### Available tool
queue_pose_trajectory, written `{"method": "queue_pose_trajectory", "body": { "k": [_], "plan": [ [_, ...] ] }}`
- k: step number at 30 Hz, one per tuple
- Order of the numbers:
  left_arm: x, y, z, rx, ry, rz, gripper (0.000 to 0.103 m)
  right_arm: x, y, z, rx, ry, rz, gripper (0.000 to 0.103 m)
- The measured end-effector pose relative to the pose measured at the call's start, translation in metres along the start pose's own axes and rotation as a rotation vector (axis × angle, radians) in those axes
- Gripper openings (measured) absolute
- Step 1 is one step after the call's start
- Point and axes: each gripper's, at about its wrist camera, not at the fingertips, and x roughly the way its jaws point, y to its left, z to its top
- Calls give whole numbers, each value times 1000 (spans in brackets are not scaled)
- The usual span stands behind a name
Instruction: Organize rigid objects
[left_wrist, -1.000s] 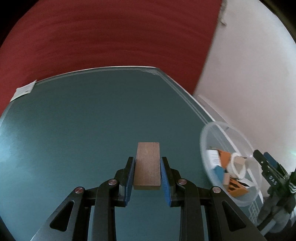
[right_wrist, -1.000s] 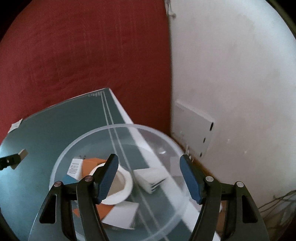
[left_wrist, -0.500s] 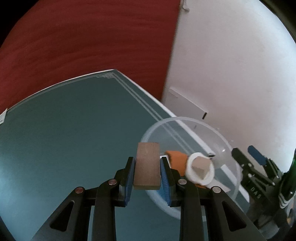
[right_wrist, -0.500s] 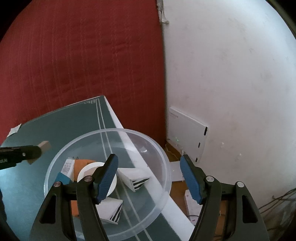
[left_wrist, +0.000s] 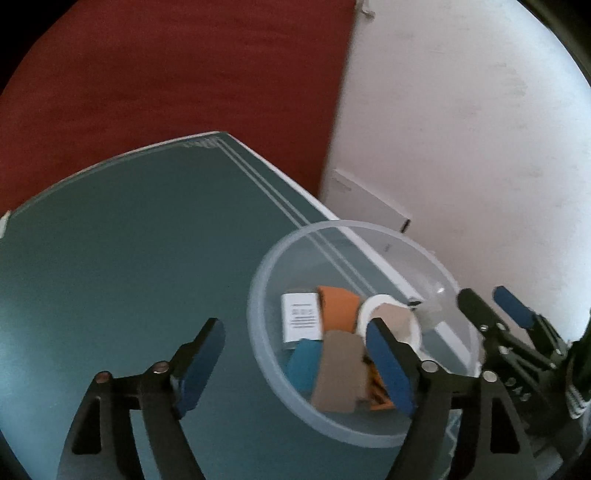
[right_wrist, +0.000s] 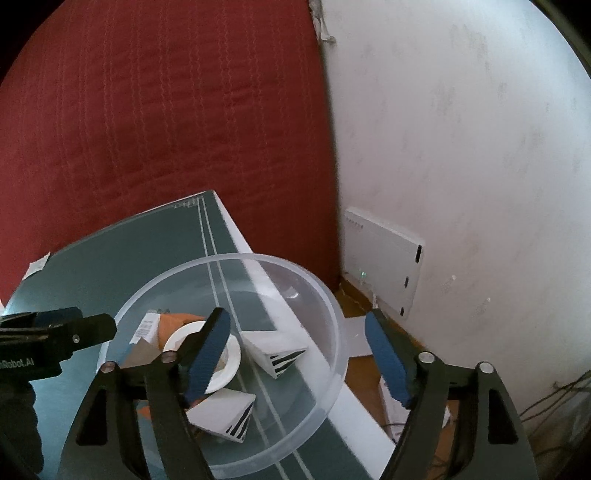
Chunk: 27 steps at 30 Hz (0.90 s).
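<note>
Your left claw (left_wrist: 295, 354) stands spread wide, its jaws just opened, with nothing pinched. The wooden block (left_wrist: 338, 371) lies below and between the blue pads (left_wrist: 388, 369), nearer the right-hand one, free of both; it looks blurred, and whether it has yet come to rest cannot be told. It sits inside the clear plastic bowl (left_wrist: 266, 354), over a blue piece (left_wrist: 304, 363). Beyond it in the bowl are an orange piece (left_wrist: 338, 306), a white printed card (left_wrist: 301, 319) and a white ring (left_wrist: 373, 306) with a tan piece inside.

Your right claw (right_wrist: 299, 350) is also spread, its jaws having just widened further, and it grips nothing. Its left pad (right_wrist: 207, 354) hangs over the bowl's interior; its right pad (right_wrist: 386, 360) stands outside the bowl wall (right_wrist: 332, 354), so the claw straddles the rim on the side toward the table's right edge. Under it lie two white wedges with black stripes, one (right_wrist: 275, 352) between the pads, the other (right_wrist: 225, 413) nearer the camera.

The bowl stands on the green table (left_wrist: 129, 258), hard against its right edge, near the far right corner. Your left claw enters the right wrist view from the left (right_wrist: 79, 326), at the bowl's rim. Behind the table are a red cloth surface (right_wrist: 166, 110) and a white wall (right_wrist: 461, 147) carrying a white box (right_wrist: 384, 254).
</note>
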Motion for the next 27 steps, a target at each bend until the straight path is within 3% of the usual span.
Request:
{"method": "queue_pose_trajectory", "body": {
  "k": [6, 16, 27],
  "plan": [
    [-14, 0, -7, 40, -55, 130, 102, -3, 0, 0, 20, 16, 28, 87],
    [-39, -14, -24, 93, -114, 235, 102, -20, 5, -3, 9, 21, 66, 100],
    [-80, -27, -35, 95, -207, 309, 102, -50, 2, -7, -5, -4, 57, 103]
  ]
}}
